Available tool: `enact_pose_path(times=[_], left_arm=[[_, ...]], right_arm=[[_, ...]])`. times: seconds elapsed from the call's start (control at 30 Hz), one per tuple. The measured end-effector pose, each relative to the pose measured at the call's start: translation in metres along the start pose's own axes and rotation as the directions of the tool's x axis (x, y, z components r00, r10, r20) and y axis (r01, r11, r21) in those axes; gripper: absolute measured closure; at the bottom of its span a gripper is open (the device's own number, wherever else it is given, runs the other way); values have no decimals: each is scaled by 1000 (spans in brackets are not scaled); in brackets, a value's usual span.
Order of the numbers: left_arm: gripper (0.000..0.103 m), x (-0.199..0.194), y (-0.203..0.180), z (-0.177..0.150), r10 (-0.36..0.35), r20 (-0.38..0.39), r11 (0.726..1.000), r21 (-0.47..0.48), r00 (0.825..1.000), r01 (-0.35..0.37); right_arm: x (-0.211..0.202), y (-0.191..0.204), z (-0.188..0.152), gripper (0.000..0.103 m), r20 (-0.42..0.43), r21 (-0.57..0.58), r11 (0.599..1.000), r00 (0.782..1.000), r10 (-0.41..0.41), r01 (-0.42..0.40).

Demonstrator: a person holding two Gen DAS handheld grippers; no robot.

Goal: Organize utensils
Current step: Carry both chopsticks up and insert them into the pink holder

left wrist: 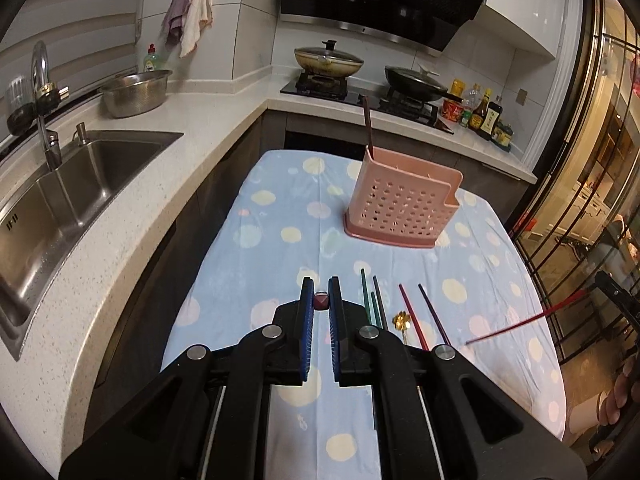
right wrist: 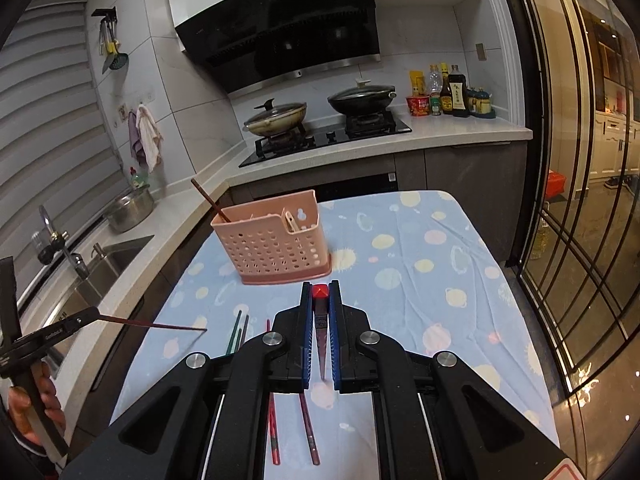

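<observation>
We find a dark red chopstick (left wrist: 321, 301) pinched end-on between the blue pads of our left gripper (left wrist: 320, 300), its jaws pressed in on it; the right wrist view shows that same stick's length jutting out over the table edge (right wrist: 160, 325). Our right gripper (right wrist: 321, 292) nips a bright red chopstick (right wrist: 321, 320) the same way, and from the left wrist view its shaft slants across the cloth's right side (left wrist: 520, 322). Both sticks are held clear above the table.

Ahead stands the pink perforated plastic utensil basket (left wrist: 400, 208) on the blue cloth with pastel dots (left wrist: 280, 208), a brown chopstick (left wrist: 367, 128) leaning out of its left end. Between us and it lie loose green chopsticks (left wrist: 366, 300), red and purple chopsticks (left wrist: 424, 316), and a small gold spoon (left wrist: 402, 318), none blocking the basket.

Around the table run the steel sink (left wrist: 80, 184), a steel colander bowl (left wrist: 136, 92), the gas hob with two lidded pans (left wrist: 328, 60) and sauce bottles (left wrist: 480, 112).

Only the right wrist view shows the hand (right wrist: 36, 408) gripping the left tool and the hanging ladles (right wrist: 112, 54).
</observation>
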State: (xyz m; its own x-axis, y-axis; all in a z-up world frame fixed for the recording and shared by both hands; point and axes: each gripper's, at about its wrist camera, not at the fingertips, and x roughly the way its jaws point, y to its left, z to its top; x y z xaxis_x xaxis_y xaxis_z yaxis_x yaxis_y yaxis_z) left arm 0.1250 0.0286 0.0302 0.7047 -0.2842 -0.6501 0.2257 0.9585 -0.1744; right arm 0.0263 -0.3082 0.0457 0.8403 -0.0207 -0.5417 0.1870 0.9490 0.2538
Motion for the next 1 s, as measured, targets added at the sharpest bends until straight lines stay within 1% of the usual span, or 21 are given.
enact_pose_path(times=[0.3, 0.47, 0.57, 0.67, 0.73, 0.9, 1.0], left_arm=[[96, -5, -13, 53, -42, 88, 999, 17, 995, 41], [96, -8, -31, 88, -72, 147, 997, 43, 986, 66], [96, -10, -44, 112, -89, 192, 995, 58, 977, 79], [96, -13, -60, 139, -111, 244, 993, 74, 963, 95], [96, -15, -69, 156, -123, 285, 991, 85, 951, 103], [96, -12, -92, 199, -130, 379, 989, 119, 916, 91], [96, 0, -97, 214, -125, 410, 989, 126, 903, 80]], right_arm=[[9, 5, 39, 96, 64, 17, 999, 997, 47, -48], [18, 16, 67, 96, 113, 10, 998, 991, 68, -70], [27, 24, 89, 96, 144, 4, 996, 985, 91, -93], [36, 36, 113, 96, 180, -7, 994, 978, 105, -106], [44, 43, 129, 96, 200, -14, 993, 973, 118, -118], [68, 57, 161, 96, 245, -11, 990, 960, 138, -140], [84, 61, 175, 96, 268, 6, 987, 952, 151, -158]])
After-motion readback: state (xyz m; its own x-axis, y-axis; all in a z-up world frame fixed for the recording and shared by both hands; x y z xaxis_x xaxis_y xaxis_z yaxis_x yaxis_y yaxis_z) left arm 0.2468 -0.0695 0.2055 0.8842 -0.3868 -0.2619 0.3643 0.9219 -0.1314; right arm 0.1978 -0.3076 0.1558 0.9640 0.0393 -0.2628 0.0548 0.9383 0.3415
